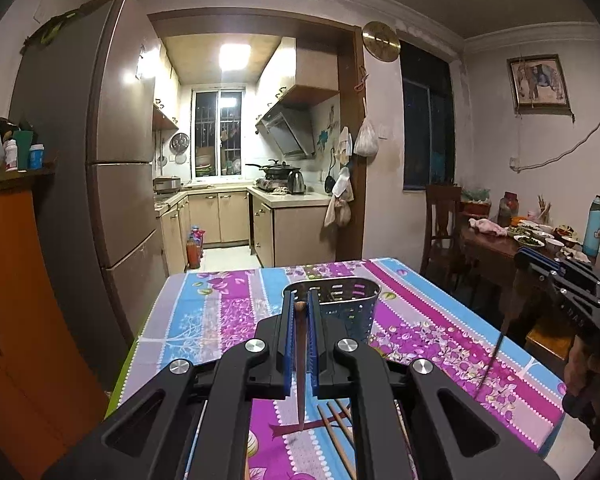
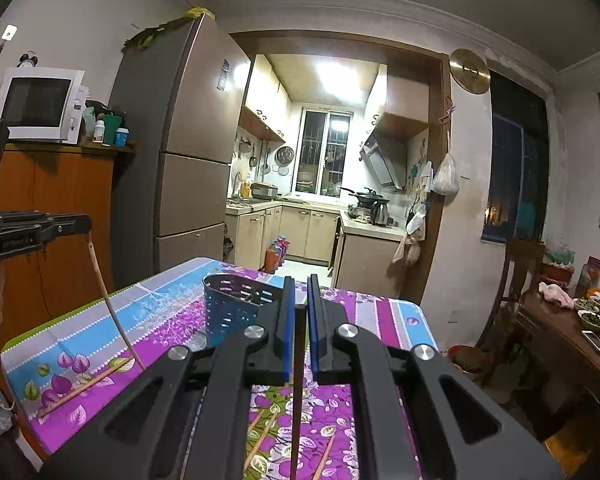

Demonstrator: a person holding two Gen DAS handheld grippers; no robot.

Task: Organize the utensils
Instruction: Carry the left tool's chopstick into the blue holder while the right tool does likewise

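The left tool [image 1: 300,300] is clenched on a brown wooden chopstick [image 1: 300,376], which stands nearly upright between its blue-lined fingers [image 1: 287,344], its rounded top showing at the fingertips and its lower end hanging down to just above the flowered tablecloth of the surface [image 1: 228,312]. Directly ahead of this tool, just past its fingertips, stands the perforated metal utensil holder [image 1: 350,308], upright on the cloth. Below and slightly right of the left tool lie several loose chopsticks [image 1: 336,432] flat on the surface. The right tool [image 2: 300,288] is likewise closed on a dark chopstick [image 2: 296,392], held upright between its fingers and reaching down toward the cloth. From the right wrist view the utensil holder [image 2: 236,304] sits ahead and to the left of the right tool, close to its left finger. Beneath the right tool lie more chopsticks [image 2: 262,436], and another chopstick [image 2: 86,386] lies well to its left near the surface's edge. Each tool shows in the other's view: the right tool [image 1: 540,268] appears far to the right of the left one, its stick angled down over the cloth, and the left tool [image 2: 88,226] appears at the far left with its pale stick curving down.
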